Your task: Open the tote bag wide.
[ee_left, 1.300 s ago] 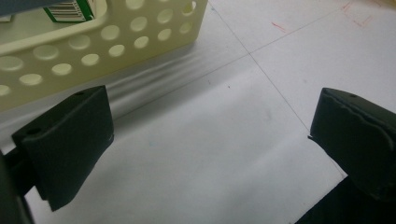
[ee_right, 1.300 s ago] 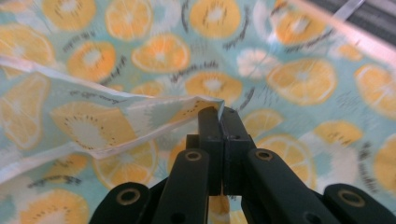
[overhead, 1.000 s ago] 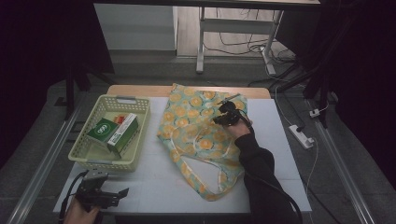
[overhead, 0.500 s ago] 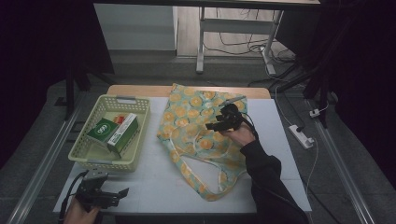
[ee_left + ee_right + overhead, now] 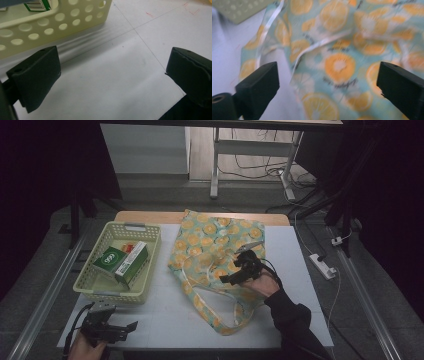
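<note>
While the right tool (image 5: 235,276) is hovering over the orange-print bag (image 5: 215,245), its jaws are standing wide, having just been opening, with nothing pinched between them; the right gripper view is looking down on the cloth (image 5: 339,65) and one pale handle strap (image 5: 319,43) running across it. That bag is lying flat in the middle of the table (image 5: 300,250), mouth and handles toward the person. Over at the near left corner, the left tool (image 5: 117,330) is resting low above the bare tabletop, jaws spread wide and empty. Just beyond it is sitting a pale basket (image 5: 87,287), holding a green box (image 5: 112,260) and a carton (image 5: 132,262).
</note>
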Tool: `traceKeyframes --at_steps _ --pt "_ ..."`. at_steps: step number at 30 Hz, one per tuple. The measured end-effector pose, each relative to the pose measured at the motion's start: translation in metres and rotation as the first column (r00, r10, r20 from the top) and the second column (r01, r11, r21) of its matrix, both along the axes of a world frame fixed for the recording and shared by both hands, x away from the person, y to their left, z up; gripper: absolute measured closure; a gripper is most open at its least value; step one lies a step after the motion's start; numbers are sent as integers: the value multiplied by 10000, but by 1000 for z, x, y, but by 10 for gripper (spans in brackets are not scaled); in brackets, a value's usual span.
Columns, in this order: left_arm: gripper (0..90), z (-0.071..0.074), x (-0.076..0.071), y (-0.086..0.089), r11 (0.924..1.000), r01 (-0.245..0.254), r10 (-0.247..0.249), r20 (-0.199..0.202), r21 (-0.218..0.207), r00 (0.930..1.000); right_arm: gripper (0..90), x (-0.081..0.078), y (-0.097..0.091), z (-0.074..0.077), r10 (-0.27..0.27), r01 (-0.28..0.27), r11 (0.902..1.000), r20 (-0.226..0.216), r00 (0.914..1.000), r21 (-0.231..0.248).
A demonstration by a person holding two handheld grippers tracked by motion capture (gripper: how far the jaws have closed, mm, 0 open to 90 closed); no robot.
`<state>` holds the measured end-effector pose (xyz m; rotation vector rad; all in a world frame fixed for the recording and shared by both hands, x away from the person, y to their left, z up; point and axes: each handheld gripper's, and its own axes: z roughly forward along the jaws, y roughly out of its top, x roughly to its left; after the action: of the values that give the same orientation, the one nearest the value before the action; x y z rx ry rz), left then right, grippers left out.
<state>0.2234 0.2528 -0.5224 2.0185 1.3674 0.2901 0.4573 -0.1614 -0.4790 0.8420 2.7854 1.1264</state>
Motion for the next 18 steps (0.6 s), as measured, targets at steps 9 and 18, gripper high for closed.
traceKeyframes --at_steps 9,18 --pt "0 0 0 0 10000 16 -16 -1 -13 10000 62 -20 -11 -15 293 -255 9939 343 9990 -1077" --pt "0 0 0 0 10000 15 -15 -16 13 10000 221 -22 -21 -28 555 -467 9793 396 9977 -1971"
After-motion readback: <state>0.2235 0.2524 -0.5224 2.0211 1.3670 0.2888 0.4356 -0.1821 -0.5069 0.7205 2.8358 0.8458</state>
